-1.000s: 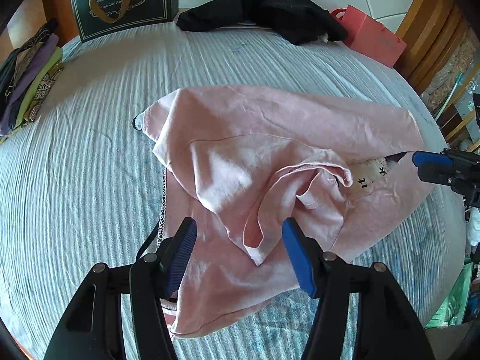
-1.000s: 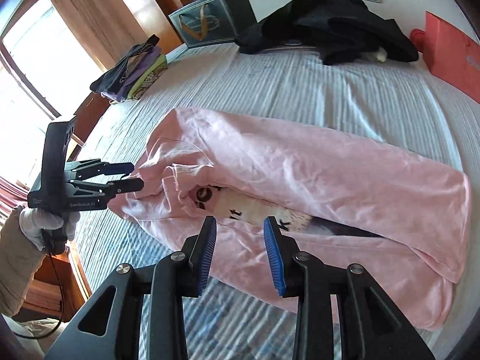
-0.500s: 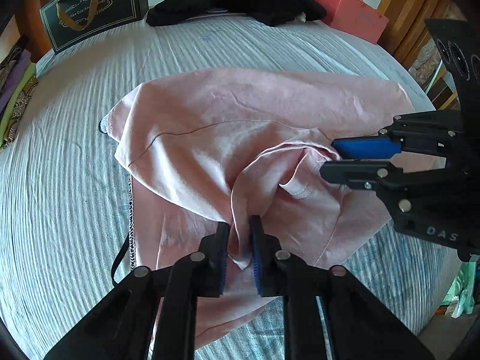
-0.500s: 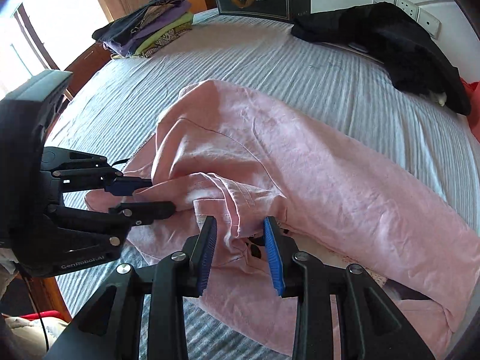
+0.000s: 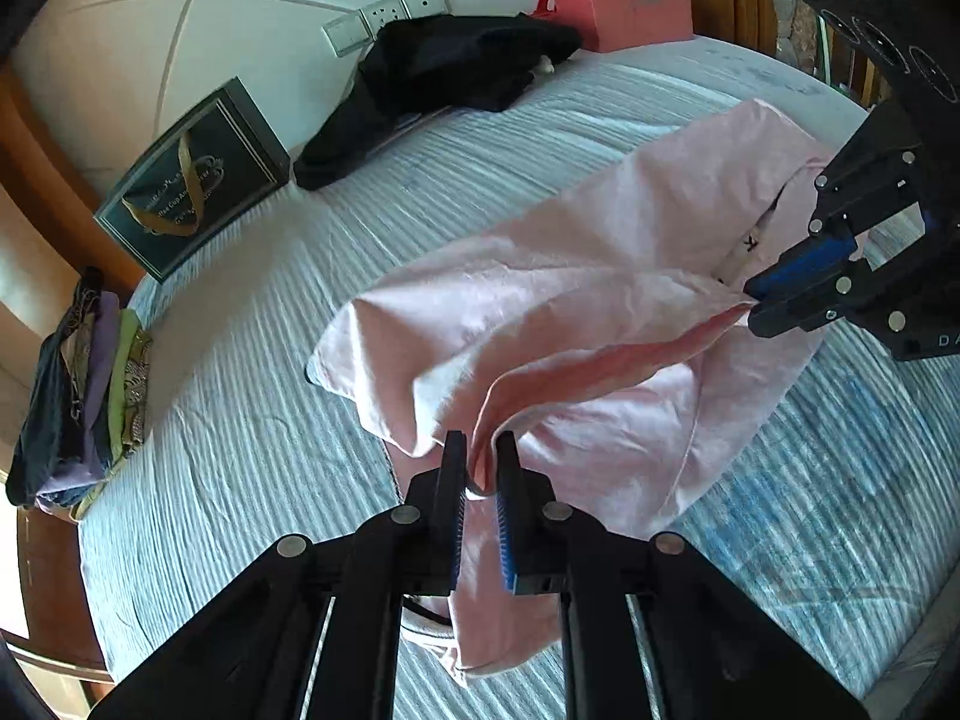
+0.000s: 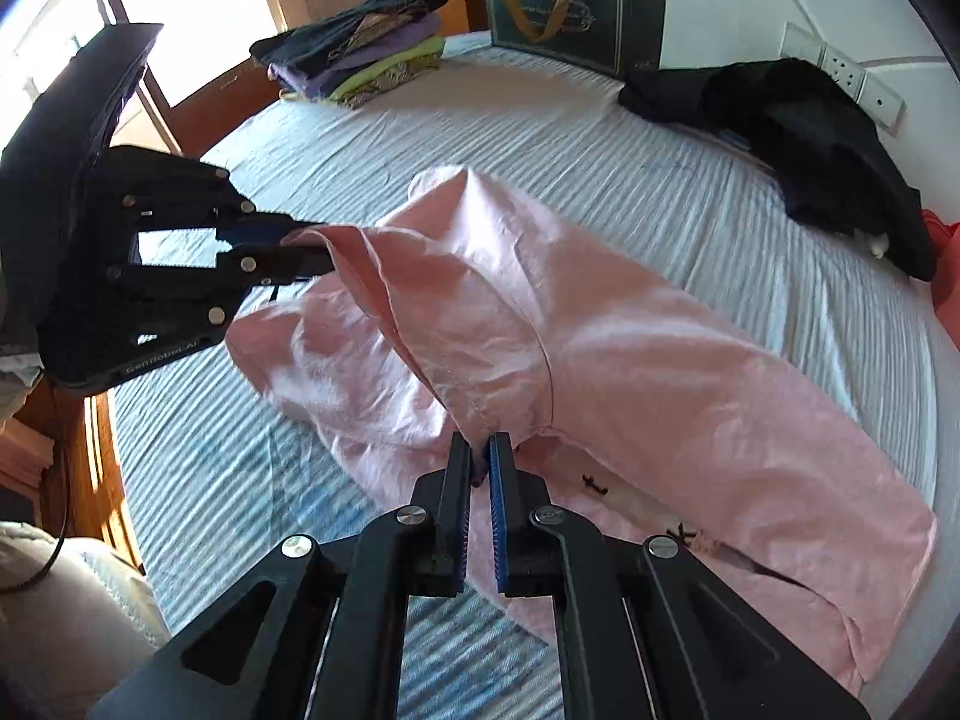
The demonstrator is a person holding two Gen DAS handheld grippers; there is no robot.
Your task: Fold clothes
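The pink garment (image 5: pixel 600 312) is lying crumpled across the middle of the bed (image 5: pixel 252 420), with one edge lifting off the striped blue-and-white sheet and stretching between the two grippers. A seam line is running along that raised edge, and in the right wrist view the rest of the cloth is trailing away toward the lower right, where a bit of dark print is peeking out from under a fold.

The left hand-held gripper (image 5: pixel 480 450) is grasping a bunched fold of the garment; its blue pads have just eased apart slightly but are pressing the cloth between them. The right hand-held gripper (image 6: pixel 480 450) is likewise clenched on the hem, its pads having loosened a touch with the fabric still pinched at the tips. Each gripper is showing in the other's view, the left one (image 6: pixel 300 252) at the left of the right wrist picture and the right one (image 5: pixel 762 300) at the right of the left wrist picture, both biting the pink edge.

Farther out, a heap of black clothing (image 5: pixel 444 78) is lying near the head of the bed below the wall sockets (image 5: pixel 384 18). A dark gift bag (image 5: pixel 192 180) with a gold ribbon handle is leaning against the padded headboard, and a pink paper bag (image 5: pixel 624 9) is standing beside the black heap. A stack of folded clothes (image 6: pixel 360 51) is sitting at the bed's edge near the bright window (image 6: pixel 180 6).
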